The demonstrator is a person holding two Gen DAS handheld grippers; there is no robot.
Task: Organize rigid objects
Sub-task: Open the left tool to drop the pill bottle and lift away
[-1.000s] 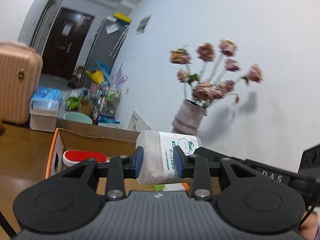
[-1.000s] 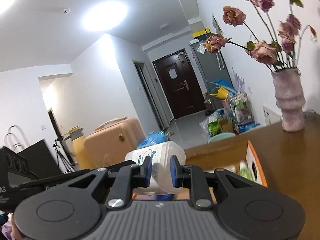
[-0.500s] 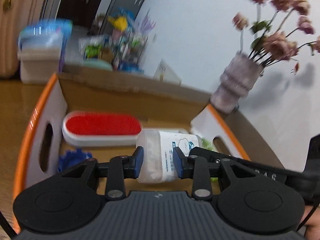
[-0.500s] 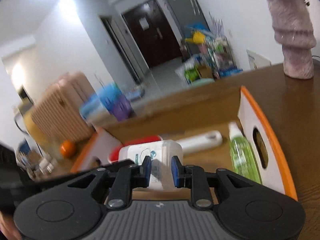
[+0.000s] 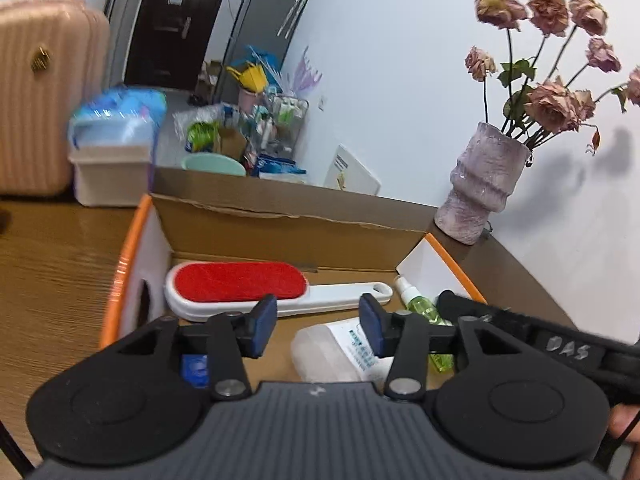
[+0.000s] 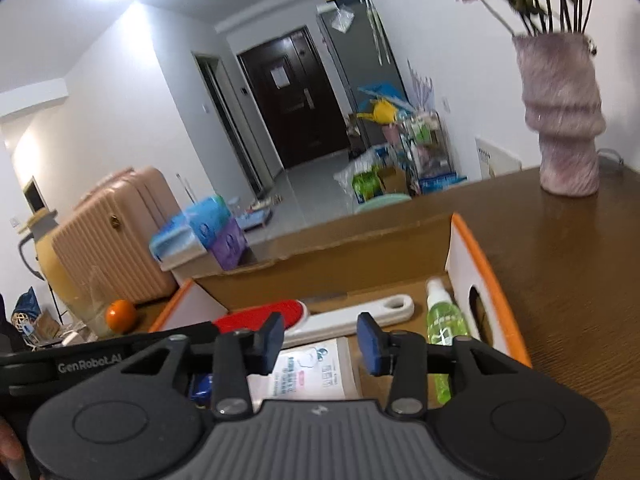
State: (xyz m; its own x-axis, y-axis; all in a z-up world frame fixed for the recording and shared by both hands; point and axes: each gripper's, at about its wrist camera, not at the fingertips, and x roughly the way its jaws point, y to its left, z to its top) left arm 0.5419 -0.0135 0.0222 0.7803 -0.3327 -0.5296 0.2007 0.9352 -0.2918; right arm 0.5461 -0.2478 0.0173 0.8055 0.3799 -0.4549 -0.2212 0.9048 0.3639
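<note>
In the cardboard box (image 5: 280,236) on the table (image 5: 56,272), left to right: a blue item, the red-faced lint brush (image 5: 240,286), the white plastic bottle (image 5: 336,354) lying on its side, a green spray bottle (image 5: 424,312). Both grippers — left gripper (image 5: 318,324), right gripper (image 6: 320,340) — have fingers opening, clear of the bottle below. It looks light, stiff, smooth-walled — best pinched across its ends.

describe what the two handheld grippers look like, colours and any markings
Both grippers are matte black plastic with a ribbed grey top plate, two round discs at the sides, silver pivot screws and dark blue pads on the fingertips. The left gripper shows the other unit's side lettered "DAS". The right gripper shows the neighbouring unit printed "GenRobot.AI". No sleeves are visible.
</note>
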